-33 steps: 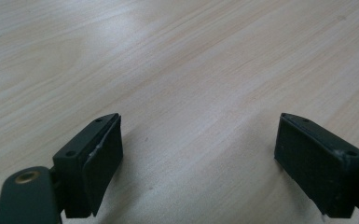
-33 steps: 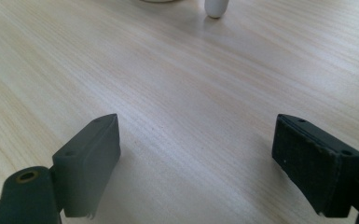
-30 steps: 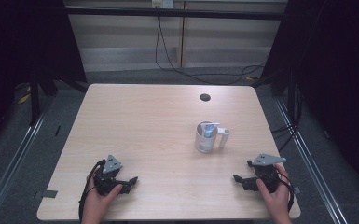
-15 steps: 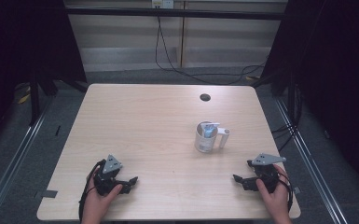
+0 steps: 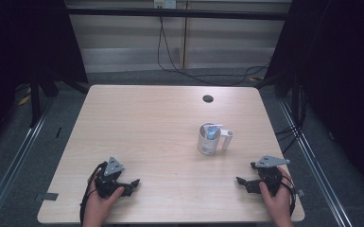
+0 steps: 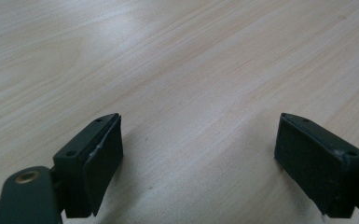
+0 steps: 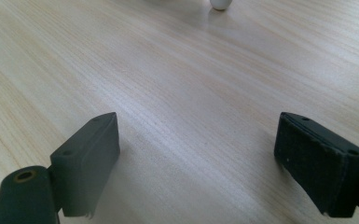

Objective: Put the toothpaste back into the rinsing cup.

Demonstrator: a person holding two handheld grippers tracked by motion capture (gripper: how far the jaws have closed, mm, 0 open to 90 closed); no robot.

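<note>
Left tongs [image 5: 131, 183] rest on the worktop [image 5: 160, 123] near its front left corner, jaws spread, nothing between them. The mug [image 5: 209, 139] stands right of centre, well apart from both. Right tongs [image 5: 240, 181] lie front right, likewise spread.
</note>
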